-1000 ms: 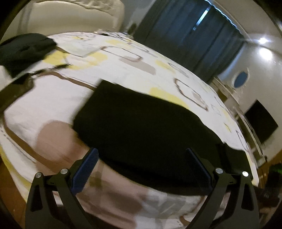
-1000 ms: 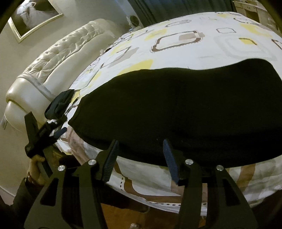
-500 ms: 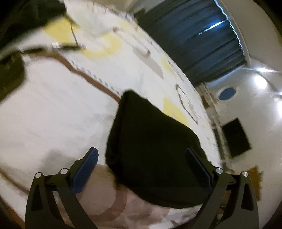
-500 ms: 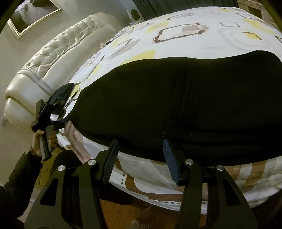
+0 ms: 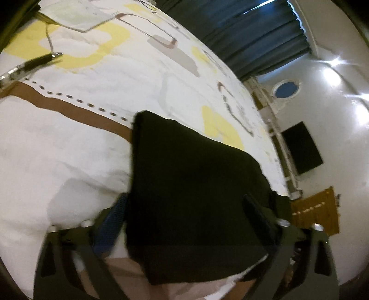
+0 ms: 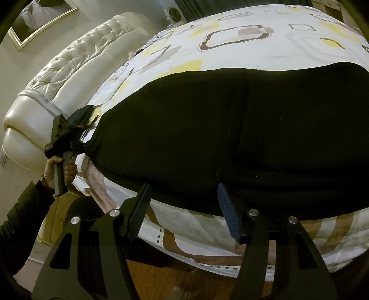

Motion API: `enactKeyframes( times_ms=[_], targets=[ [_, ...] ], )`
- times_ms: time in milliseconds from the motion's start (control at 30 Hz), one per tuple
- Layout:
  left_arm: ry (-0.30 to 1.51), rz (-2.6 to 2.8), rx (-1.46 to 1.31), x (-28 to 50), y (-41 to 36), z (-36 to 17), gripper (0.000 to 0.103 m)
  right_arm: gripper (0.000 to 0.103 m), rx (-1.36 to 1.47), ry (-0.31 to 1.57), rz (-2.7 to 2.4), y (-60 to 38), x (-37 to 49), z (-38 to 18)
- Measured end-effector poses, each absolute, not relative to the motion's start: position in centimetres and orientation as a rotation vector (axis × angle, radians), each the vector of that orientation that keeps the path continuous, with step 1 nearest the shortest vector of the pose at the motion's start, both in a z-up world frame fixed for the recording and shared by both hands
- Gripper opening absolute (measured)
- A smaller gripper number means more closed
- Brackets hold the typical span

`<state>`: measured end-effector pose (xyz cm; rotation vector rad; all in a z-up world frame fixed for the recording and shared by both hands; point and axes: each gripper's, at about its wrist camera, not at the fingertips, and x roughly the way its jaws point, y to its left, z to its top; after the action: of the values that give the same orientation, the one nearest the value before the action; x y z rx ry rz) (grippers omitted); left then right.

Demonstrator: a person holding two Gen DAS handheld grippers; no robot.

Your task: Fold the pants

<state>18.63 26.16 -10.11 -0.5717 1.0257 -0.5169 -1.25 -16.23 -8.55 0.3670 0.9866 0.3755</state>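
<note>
Black knit pants [image 6: 230,129] flat on patterned bedspread [image 6: 253,41]. Left gripper [image 5: 184,221] closing over 9 o'clock end; right gripper [image 6: 182,207] opening, empty, at 6 o'clock hem. Next: clamp, fold across.

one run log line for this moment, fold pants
step: gripping pants on bed | left hand-held gripper: closing over hem | right hand-held gripper: opening at edge

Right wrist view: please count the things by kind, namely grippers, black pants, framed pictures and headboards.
Grippers: 2 (left gripper closing, right gripper opening, cloth edge between the jaws of each)
Black pants: 1
Framed picture: 1
Headboard: 1
Total: 5
</note>
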Motion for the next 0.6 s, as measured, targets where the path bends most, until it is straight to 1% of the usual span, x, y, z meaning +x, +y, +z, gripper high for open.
enactKeyframes(
  times_ms=[33, 100, 200, 267, 367, 500, 600],
  targets=[
    [1.072, -0.444, -0.552, 18.9, 26.4, -10.8, 0.032, 0.06, 0.368, 0.987, 0.376, -16.2, -1.3, -8.5],
    [1.062, -0.458, -0.641, 18.7, 27.2, -11.3, 0.031, 0.06, 0.366, 0.988, 0.375, -16.1, -1.4, -8.6],
    [1.05, -0.448, -0.582, 18.4, 26.8, -10.8, 0.028, 0.06, 0.37, 0.987, 0.377, -16.1, -1.4, -8.6],
    [1.042, -0.436, -0.564, 18.1, 26.3, -10.0, 0.021, 0.06, 0.375, 0.987, 0.379, -16.2, -1.3, -8.5],
    [1.012, -0.428, -0.556, 18.0, 25.9, -8.7, 0.015, 0.06, 0.38, 0.984, 0.382, -16.4, -1.3, -8.5],
    [0.944, -0.483, -0.573, 17.1, 24.9, -5.7, 0.014, 0.06, 0.39, 0.97, 0.386, -16.6, -1.3, -8.1],
    [0.902, -0.522, -0.537, 16.9, 22.9, -3.4, 0.013, 0.06, 0.406, 0.949, 0.388, -17.1, -1.4, -7.5]
  ],
)
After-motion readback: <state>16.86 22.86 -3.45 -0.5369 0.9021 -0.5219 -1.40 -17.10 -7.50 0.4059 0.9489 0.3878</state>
